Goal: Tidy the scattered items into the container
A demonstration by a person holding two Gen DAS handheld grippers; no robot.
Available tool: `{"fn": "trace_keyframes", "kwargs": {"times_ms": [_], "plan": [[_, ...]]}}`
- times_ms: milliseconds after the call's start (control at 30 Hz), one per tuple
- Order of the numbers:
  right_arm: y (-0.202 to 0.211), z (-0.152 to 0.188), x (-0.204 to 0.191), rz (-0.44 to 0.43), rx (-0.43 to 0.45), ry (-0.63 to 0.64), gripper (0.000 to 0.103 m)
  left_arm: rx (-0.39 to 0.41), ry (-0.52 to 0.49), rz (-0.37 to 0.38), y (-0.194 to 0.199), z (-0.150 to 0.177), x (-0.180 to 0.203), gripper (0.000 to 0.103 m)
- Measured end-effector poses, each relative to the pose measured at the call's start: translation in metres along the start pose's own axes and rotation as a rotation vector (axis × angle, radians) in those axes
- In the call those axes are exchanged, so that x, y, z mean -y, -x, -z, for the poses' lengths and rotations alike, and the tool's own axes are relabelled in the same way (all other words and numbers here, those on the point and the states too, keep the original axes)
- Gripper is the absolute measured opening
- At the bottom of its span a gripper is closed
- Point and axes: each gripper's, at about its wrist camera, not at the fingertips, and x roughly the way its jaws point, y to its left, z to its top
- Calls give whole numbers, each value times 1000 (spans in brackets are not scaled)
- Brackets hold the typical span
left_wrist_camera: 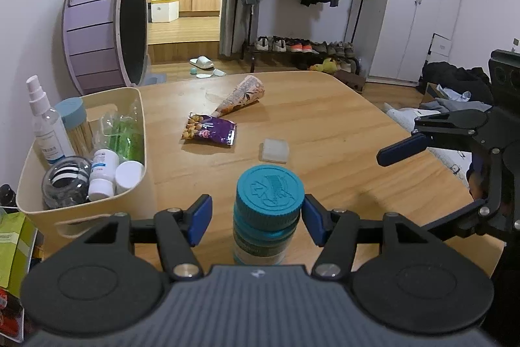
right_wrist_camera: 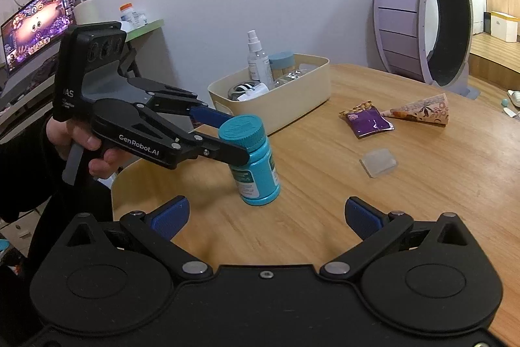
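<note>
One teal bottle [left_wrist_camera: 268, 217], three loose items, two grippers.

- The teal plastic bottle [left_wrist_camera: 266, 223] has its base hidden behind the left gripper's [left_wrist_camera: 256, 221] grey body.
- Print on the bottle's label is too blurred to read.
- The cream plastic bin's [right_wrist_camera: 294, 106] contents largely overlap, hiding their lower parts.

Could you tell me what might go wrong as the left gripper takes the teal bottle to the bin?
1. The left gripper brackets only the cap of the teal bottle, with a gap at one pad in the left wrist view; the already tilted bottle may tip or slip.
2. The bin looks crowded, so the bottle may not settle inside.
</note>
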Motion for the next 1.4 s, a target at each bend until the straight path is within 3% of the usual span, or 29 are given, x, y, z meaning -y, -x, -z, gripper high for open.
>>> {"fn": "trace_keyframes", "kwargs": {"times_ms": [67,133,467,800,1000,1400], "plan": [[-2,-1,1,2,0,1,103,-2,-7,5,0,0,1,57],[-2,-1,0,3,3,0,103,6,-21,14,0,1,3,46],[-1,-3,1,13,29,-8,103,87,1,-6,28,-2,-2,44],[-7,-13,4,45,96,-40,103,194,51,-166,65,-30,-47,44],[-12,-15,8,73,123,-65,103,199,76,-267,39,-50,-76,44],[-20,-15,22,95,121,-95,103,233,76,-311,-27,-91,-94,44]]}}
